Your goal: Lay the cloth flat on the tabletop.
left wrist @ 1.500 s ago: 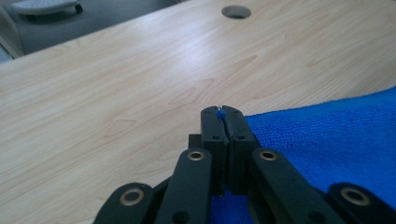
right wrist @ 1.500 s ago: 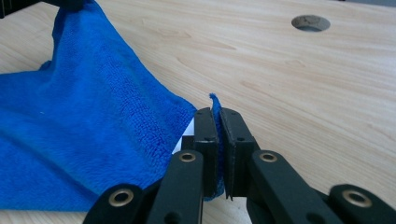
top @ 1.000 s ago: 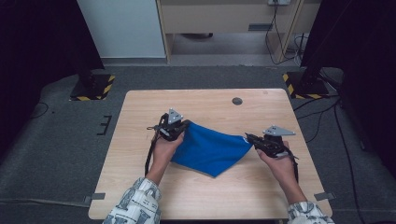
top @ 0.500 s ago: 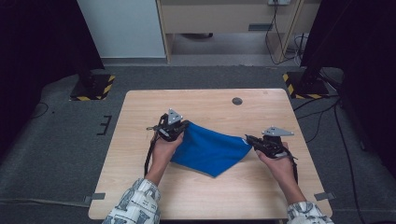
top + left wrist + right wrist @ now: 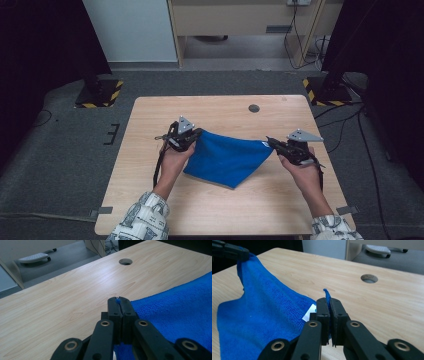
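Both claws had a corner of the blue microfiber cloth (image 5: 227, 159) pinched tight: left claw (image 5: 186, 138) clamped on the corner left of centre in the high view, right claw (image 5: 280, 146) on the corner with the white tag (image 5: 309, 312) at centre right. The cloth hung stretched between them, its lower point resting on the table (image 5: 220, 107) near the frame's middle. Looked like the lift-and-spread stage of folding. My guess for the next move: keep both grips and lay it flat.
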Tool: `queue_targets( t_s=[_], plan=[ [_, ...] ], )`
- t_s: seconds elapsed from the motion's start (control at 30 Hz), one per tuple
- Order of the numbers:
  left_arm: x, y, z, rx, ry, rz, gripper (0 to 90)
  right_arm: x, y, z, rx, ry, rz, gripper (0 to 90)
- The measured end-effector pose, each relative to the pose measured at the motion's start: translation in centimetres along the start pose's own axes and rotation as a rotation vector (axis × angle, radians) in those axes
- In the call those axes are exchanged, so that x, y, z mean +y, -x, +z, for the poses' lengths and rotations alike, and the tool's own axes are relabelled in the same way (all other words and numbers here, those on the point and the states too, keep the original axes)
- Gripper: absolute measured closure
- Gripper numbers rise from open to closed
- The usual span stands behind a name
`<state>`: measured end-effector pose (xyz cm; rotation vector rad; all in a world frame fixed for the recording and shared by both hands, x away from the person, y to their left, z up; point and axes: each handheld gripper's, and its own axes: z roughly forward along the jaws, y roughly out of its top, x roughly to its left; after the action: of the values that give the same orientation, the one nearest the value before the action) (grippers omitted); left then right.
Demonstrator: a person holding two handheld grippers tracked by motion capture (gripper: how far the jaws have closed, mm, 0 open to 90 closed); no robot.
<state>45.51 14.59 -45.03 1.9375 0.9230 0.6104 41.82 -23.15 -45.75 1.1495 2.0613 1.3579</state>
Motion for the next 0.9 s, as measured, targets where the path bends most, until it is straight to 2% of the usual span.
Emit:
queue_targets(
  t_s=[0.37, 0.9],
  plan=[
    [0.3, 0.4, 0.1, -0.005, 0.002, -0.005, 88.3, 1.3, 0.0, -0.9, -0.019, 0.005, -0.042, 86.8],
    [0.8, 1.0, -0.5, -0.027, 0.029, -0.009, 88.2, 2.4, 0.0, -2.3, -0.030, 0.027, -0.057, 86.9]
  ],
)
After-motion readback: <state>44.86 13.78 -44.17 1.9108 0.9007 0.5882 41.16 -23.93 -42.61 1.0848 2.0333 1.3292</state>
